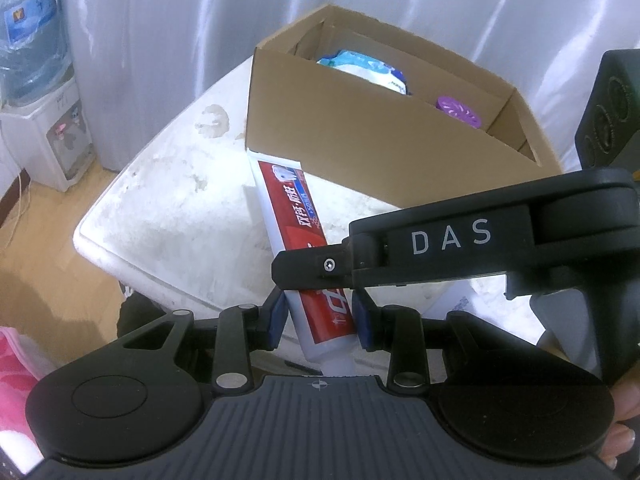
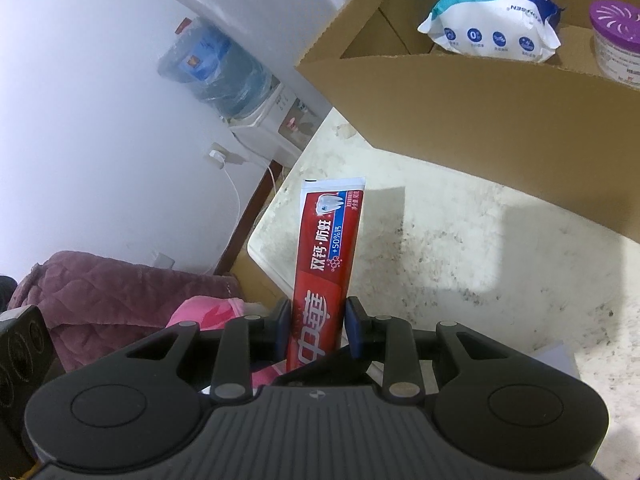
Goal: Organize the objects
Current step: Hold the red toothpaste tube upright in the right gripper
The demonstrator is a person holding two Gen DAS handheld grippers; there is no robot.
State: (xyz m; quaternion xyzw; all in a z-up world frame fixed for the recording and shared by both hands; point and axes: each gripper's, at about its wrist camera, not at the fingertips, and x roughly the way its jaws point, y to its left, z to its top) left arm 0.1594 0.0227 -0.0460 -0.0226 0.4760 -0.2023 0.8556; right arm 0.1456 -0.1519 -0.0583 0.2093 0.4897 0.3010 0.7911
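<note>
A red and white toothpaste tube (image 1: 292,208) (image 2: 328,248) is held by both grippers at once. My left gripper (image 1: 320,320) is shut on its lower part near the cap, blue pads pressing both sides. My right gripper (image 2: 319,324) is shut on the tube's red body, and its black housing (image 1: 452,236) reaches in from the right across the tube. The tube's flat crimped end points toward the open cardboard box (image 1: 360,132) (image 2: 480,120). Inside the box lie a white and blue wipes pack (image 1: 368,70) (image 2: 492,24) and a purple-lidded jar (image 1: 460,111) (image 2: 616,28).
The box stands on a stained white table (image 1: 180,200) (image 2: 480,260), whose edge runs just left of the tube. A water dispenser (image 1: 40,80) (image 2: 224,76) stands by the wall. Pink cloth (image 2: 208,312) and a maroon quilt (image 2: 100,292) lie below the table's edge.
</note>
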